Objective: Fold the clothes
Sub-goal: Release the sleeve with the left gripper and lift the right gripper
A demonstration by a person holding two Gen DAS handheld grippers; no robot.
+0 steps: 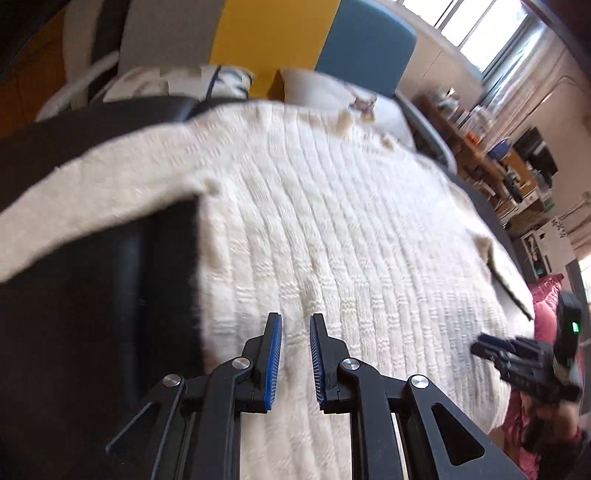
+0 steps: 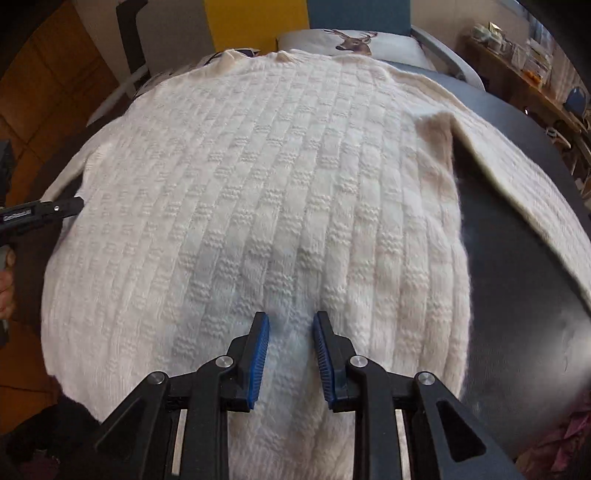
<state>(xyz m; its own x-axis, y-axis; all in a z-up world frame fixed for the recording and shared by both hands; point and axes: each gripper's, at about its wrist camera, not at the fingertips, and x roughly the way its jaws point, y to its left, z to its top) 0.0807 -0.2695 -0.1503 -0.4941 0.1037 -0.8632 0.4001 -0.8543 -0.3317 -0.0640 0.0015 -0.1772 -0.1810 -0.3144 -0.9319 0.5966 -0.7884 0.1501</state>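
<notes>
Behind everything stood a wall of grey, yellow and blue panels, with bright windows to the right and a cluttered wooden shelf below them.

Across a dark, smooth table lay a cream cable-knit sweater, spread flat with its body facing up. In the left wrist view, one sleeve stretched out to the left over the dark surface. The left gripper hovered over the sweater's lower hem area, its blue-padded fingers parted with knit showing between them, gripping nothing. Further right, near the sweater's right edge, the right gripper appeared, blurred.

In the right wrist view, the left gripper reached in at the sweater's left edge. The right gripper sat low over the sweater near the hem, jaws likewise apart and empty, blue pads flanking the fabric. To the right, the other sleeve angled across the dark table. At the far end, past the collar, lay a pale cushion printed with a deer's head.
</notes>
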